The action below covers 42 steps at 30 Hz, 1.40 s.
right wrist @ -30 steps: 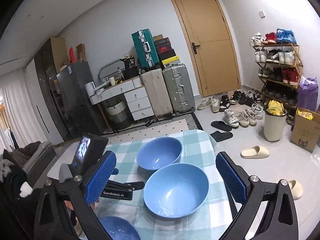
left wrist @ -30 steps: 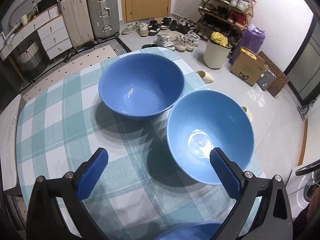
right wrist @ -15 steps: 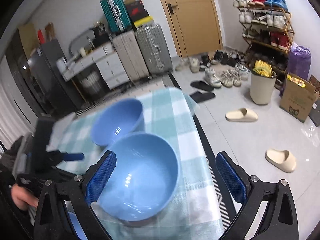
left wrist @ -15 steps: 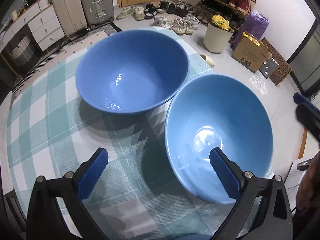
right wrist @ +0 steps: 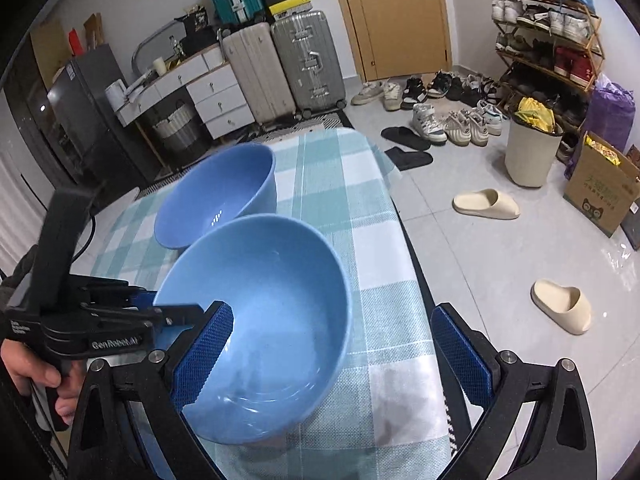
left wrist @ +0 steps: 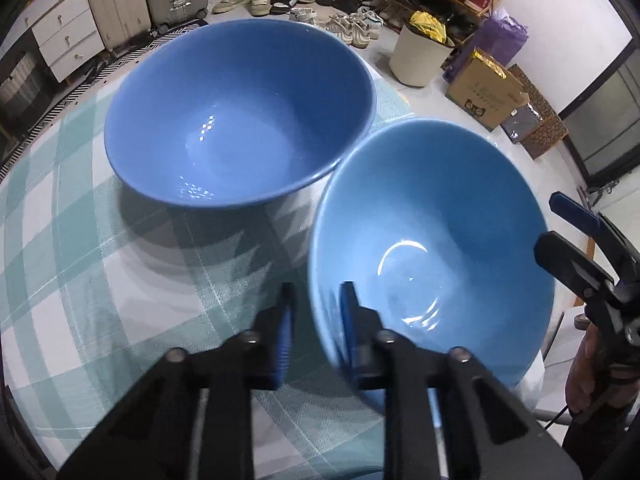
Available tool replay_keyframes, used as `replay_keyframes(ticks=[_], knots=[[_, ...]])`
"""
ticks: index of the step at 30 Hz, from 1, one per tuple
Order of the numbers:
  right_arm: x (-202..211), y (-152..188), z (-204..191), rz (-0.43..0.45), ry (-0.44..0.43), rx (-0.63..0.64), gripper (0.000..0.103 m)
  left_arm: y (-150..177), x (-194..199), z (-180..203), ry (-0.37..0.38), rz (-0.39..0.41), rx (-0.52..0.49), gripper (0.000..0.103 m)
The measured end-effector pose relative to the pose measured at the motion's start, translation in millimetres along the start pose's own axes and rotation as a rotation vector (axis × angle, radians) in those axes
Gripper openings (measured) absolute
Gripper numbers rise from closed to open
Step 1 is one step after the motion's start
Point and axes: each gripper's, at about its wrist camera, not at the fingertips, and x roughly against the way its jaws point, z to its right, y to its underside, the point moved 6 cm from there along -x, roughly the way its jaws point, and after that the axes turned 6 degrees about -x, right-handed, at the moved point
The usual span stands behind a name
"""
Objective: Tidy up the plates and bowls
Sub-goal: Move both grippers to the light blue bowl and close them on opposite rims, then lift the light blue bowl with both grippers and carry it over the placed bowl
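Bowls fill the left wrist view: a darker blue bowl [left wrist: 240, 120] stands farther back on the checked tablecloth [left wrist: 80, 280], and a light blue bowl [left wrist: 432, 248] sits nearer, to its right, by the table edge; whether their rims touch I cannot tell. The left gripper [left wrist: 314, 332] has just been closing, and its jaws now stand narrow with the near rim of the light blue bowl between them, one blue pad inside the bowl and one outside; it has hold of that rim. At the right edge the right gripper [left wrist: 576, 216] shows one blue-padded finger just beyond the bowl's far rim, with a hand [left wrist: 584, 372] below it.

In the right wrist view the right gripper [right wrist: 332, 352] stands wide open and holds nothing. Its left pad [right wrist: 204, 356] hangs over the inside of the light blue bowl [right wrist: 260, 320]; its right pad [right wrist: 460, 356] is out over the tablecloth [right wrist: 380, 280], clear of the bowl. The left gripper [right wrist: 168, 312] reaches in from the left onto the bowl's rim, held by a hand [right wrist: 36, 376]. The darker blue bowl [right wrist: 220, 196] stands behind, nearer the suitcases [right wrist: 280, 68]. Slippers [right wrist: 484, 204] lie on the tiled floor beside the table.
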Motion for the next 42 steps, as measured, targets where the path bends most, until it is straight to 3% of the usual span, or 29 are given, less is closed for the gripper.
replay_keyframes(ticks=[10, 21, 28, 38, 42], knots=[[-11, 6, -11, -0.041, -0.017, 0.018, 0.095, 6, 9, 3, -0.006, -0.005, -0.036, 0.015], [-21, 19, -26, -0.114, -0.072, 0.024, 0.065, 25, 20, -5, -0.036, -0.004, -0.048, 0.015], [-29, 26, -41, -0.154, -0.067, 0.055, 0.063, 35, 22, -11, -0.035, -0.012, -0.041, 0.015], [-43, 32, -53, -0.212, -0.054, 0.080, 0.029, 44, 29, -22, -0.012, -0.004, -0.006, 0.015], [-45, 36, -54, -0.225, -0.038, 0.081, 0.020, 46, 29, -22, 0.003, -0.002, 0.005, 0.015]])
